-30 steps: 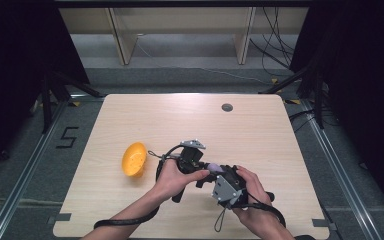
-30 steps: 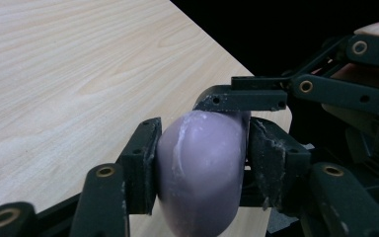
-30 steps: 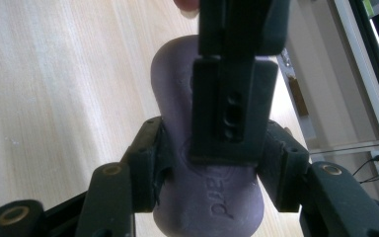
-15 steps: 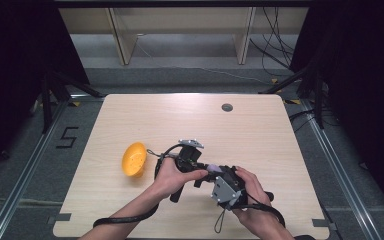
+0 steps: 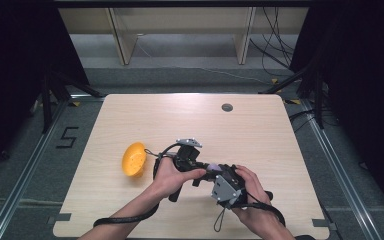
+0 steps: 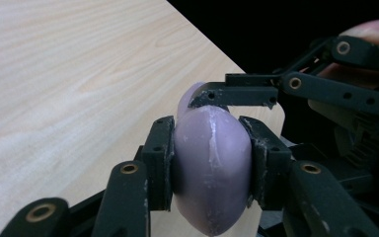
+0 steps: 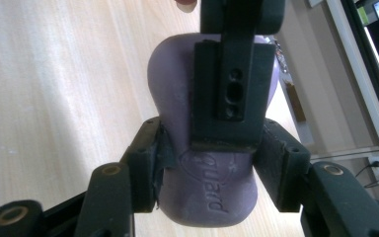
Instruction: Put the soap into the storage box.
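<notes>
Purple soap bar (image 6: pixel 211 168) | clamped between both hand-held grippers' jaws | left just closing

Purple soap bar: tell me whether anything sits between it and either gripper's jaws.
Nothing visible does. The left gripper has just closed its jaws, and its pads press directly on the purple soap bar. The right gripper clamps the bar's other end, pads on its sides. Both hold it above the table, apart from the orange bowl.

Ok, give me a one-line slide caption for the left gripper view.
Left gripper shut on a purple soap bar above the wooden table, with the right gripper's fingers clamping its far end.
</notes>
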Available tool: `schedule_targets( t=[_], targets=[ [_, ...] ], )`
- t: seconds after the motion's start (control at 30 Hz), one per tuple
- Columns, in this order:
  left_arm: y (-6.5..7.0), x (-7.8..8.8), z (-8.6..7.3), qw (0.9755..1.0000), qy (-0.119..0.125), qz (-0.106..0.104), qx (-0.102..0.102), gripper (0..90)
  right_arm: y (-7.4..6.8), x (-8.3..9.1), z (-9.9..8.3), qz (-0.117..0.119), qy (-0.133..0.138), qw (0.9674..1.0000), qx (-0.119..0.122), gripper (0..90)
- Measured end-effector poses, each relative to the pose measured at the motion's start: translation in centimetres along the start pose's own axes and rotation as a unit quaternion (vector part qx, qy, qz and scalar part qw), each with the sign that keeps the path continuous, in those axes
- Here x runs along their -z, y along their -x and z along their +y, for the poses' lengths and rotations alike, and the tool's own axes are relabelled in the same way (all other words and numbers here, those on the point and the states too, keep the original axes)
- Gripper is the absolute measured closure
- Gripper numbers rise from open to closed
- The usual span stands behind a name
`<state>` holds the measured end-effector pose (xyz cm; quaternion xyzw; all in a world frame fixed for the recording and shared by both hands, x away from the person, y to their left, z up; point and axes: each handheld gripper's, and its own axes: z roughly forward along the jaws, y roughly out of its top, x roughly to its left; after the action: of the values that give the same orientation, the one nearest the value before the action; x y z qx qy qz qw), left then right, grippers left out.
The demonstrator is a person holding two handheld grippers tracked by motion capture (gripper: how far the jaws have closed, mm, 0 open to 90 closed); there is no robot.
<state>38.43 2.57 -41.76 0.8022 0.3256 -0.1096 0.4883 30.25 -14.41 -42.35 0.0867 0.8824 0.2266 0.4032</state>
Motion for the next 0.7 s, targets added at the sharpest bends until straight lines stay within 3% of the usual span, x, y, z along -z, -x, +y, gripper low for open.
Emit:
schedule_targets(
  t=[0.17,0.2,0.4,0.43,0.57,0.67,0.7],
  targets=[
    [0.5,0.2,0.1,0.9996,0.011,0.022,-0.017,58.8,0.5,0.1,-0.3,-0.009,-0.001,0.9999,-0.009,33.5],
    [0.5,0.3,0.1,0.9993,0.012,0.026,-0.023,58.8,0.5,0.2,-0.4,-0.020,-0.002,0.9997,-0.014,29.7],
    [1.0,1.1,0.1,0.9958,0.032,0.063,-0.058,58.9,0.6,0.6,-0.6,-0.023,-0.003,0.9997,-0.012,27.7],
    [1.1,1.2,0.0,0.9950,0.037,0.070,-0.060,58.9,0.5,0.8,-0.7,-0.024,-0.006,0.9994,-0.023,27.7],
    [1.4,2.1,-0.3,0.9918,0.048,0.092,-0.075,58.9,0.8,1.1,-1.2,-0.023,-0.001,0.9997,-0.001,27.8],
    [1.4,2.6,-0.5,0.9899,0.055,0.106,-0.077,58.9,0.8,1.4,-1.8,-0.021,-0.004,0.9996,-0.020,28.4],
    [1.4,2.8,-0.5,0.9891,0.056,0.113,-0.076,58.9,0.7,1.4,-1.9,-0.020,-0.001,0.9990,-0.039,28.5]
  ],
)
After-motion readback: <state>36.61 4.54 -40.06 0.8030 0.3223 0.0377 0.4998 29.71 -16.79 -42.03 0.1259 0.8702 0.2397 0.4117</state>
